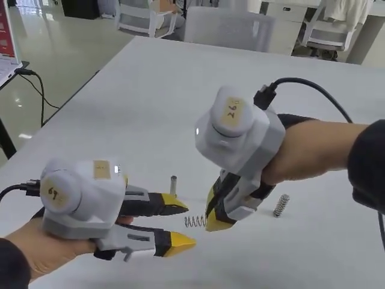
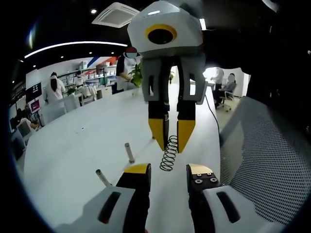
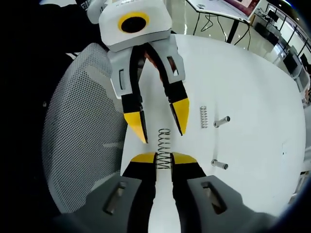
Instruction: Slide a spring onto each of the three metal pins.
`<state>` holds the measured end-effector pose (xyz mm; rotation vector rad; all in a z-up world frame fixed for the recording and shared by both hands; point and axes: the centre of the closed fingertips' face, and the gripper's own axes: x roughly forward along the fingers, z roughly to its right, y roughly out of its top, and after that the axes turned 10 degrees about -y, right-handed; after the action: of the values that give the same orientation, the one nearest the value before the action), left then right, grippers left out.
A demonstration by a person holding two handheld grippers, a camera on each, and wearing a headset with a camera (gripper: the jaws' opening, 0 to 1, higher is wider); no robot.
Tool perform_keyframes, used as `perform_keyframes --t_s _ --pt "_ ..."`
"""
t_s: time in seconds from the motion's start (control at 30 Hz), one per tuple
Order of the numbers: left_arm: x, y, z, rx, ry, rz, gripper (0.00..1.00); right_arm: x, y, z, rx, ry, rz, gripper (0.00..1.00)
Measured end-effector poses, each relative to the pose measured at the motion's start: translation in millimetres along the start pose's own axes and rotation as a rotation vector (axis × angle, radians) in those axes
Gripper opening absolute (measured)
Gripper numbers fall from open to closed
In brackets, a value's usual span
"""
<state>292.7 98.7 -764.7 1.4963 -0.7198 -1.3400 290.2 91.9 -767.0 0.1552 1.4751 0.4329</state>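
One thin coiled wire spring [image 3: 164, 141] — end pinched by fingers of right gripper [image 3: 164, 159]; left gripper [image 2: 168, 170] fingers apart.

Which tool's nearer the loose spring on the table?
Right. The right tool is close beside the loose spring, not touching; the left tool is farther, beyond the right tool.

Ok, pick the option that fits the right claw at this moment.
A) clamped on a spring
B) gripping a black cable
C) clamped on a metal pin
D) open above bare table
A: in the right gripper view the right claw is shut on a spring that sticks out past its yellow tips, while a metal pin sits apart from it.
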Motion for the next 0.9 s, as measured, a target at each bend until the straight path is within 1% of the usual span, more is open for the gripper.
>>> perform_keyframes --t_s 0.2,0.37,0.47,0.6,0.9 --pt "2.6 2.8 4.2 0.024 -0.018 0.005 0.2 0.8 -1.5 -3.9 -0.01 0.008 -0.019 0.13" --pt "3.9 2.5 6.3 0.04 -0.028 -0.001 0.15 0.3 1.0 -6.8 -0.017 0.017 -0.021 0.13" --pt "4.5 2.6 6.8 0.051 -0.031 -0.002 0.11 0.7 1.0 -7.4 -0.018 0.021 -0.025 0.13" --pt "4.9 2.1 6.3 0.055 -0.03 -0.005 0.09 0.9 0.3 -8.6 -0.016 0.028 -0.029 0.13" --pt "6.3 2.3 6.7 0.086 -0.035 -0.011 0.08 0.4 -0.4 -8.4 -0.017 0.026 -0.027 0.13"
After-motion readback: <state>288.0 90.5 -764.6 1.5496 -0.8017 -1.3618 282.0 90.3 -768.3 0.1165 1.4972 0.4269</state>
